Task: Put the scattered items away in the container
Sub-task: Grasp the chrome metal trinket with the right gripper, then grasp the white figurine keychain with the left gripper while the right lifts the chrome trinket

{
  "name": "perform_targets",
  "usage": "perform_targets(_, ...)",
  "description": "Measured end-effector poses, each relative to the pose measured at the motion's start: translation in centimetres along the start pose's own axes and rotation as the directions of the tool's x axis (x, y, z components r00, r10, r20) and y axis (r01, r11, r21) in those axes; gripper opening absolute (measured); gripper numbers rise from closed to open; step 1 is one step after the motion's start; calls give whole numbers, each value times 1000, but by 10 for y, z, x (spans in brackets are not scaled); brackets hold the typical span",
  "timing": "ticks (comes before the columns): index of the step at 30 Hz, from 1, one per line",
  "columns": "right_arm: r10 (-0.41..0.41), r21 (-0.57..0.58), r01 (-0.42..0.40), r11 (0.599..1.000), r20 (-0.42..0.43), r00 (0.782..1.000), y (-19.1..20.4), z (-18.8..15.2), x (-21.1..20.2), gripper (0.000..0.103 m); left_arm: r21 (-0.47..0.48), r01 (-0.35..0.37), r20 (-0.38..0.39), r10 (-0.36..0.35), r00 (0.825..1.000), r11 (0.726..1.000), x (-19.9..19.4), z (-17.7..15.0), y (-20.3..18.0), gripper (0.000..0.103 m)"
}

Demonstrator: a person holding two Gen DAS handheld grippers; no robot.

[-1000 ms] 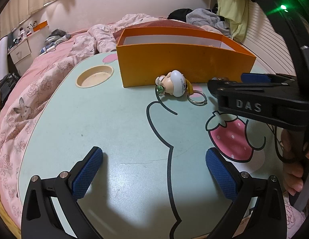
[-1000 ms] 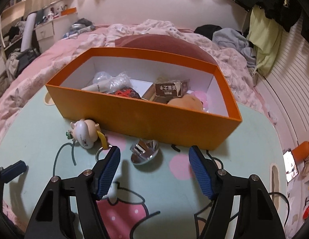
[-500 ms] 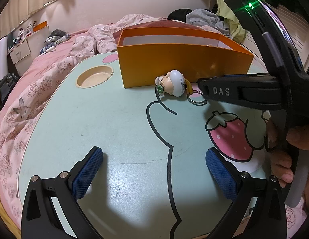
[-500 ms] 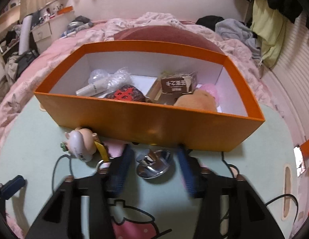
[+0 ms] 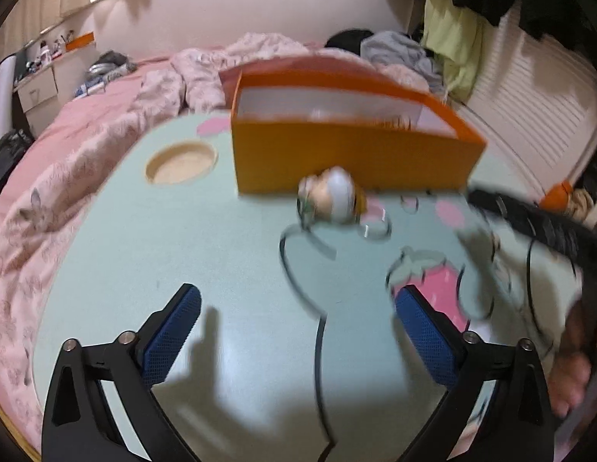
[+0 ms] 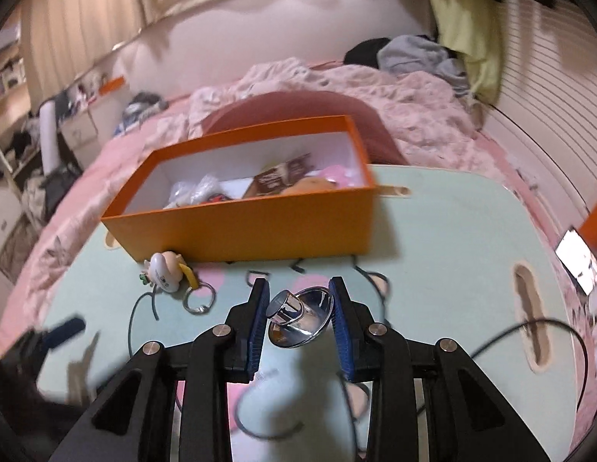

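Observation:
An orange box [image 6: 260, 223] stands at the back of the pale green table [image 6: 452, 238] and holds several items. My right gripper [image 6: 300, 308] is shut on a shiny metal funnel-shaped cup [image 6: 300, 317] and holds it above the table in front of the box. A white figurine keychain [image 6: 163, 273] with a yellow strap and metal ring [image 6: 198, 300] lies against the box's front wall; it also shows in the left wrist view [image 5: 335, 200]. My left gripper [image 5: 294, 331] is open and empty over the table's near part, well short of the keychain. The box shows there too [image 5: 348, 161].
A round cup recess [image 5: 181, 163] is sunk in the table left of the box. A slot [image 6: 529, 319] is cut near the table's right edge. Pink bedding [image 5: 48, 192] surrounds the table. A lit phone [image 6: 577, 260] lies at far right.
My right gripper has closed on the metal cup and lifted it off the table, pulling back from the box. My left gripper has shifted slightly; the view is blurred.

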State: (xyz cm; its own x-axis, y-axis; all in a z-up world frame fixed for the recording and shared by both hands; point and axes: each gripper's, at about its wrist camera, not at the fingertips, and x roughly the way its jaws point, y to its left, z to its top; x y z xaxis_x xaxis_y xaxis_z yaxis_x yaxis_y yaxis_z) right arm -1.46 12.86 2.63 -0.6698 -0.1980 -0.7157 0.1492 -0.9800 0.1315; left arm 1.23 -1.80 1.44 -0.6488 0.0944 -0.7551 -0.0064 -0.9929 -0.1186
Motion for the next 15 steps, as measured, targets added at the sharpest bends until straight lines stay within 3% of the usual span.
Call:
perform_targets(3,15,35,-14,999,-7,1000,-8,-6,-4,30,9,21,-4,-21,1000,1000,11,22,-7,97)
perform_targets(9,24,42,-24,999,-8,1000,-14,-8,-4,30,15,-22,-98,24,995,1000,57,46,-23,69)
perform_targets(11,17,20,-17,1000,2,1000,-9,-9,-7,30,10,-34,-95,34,995,999,63,46,-24,66)
perform_targets(14,-1,-12,1,1000,19,1000,-2,-10,-10,30,19,-41,-75,42,996,999,66,46,-26,43)
perform_targets(15,-7,-21,7,1000,25,1000,0,-10,-11,30,19,-33,-76,35,997,999,66,46,-25,43)
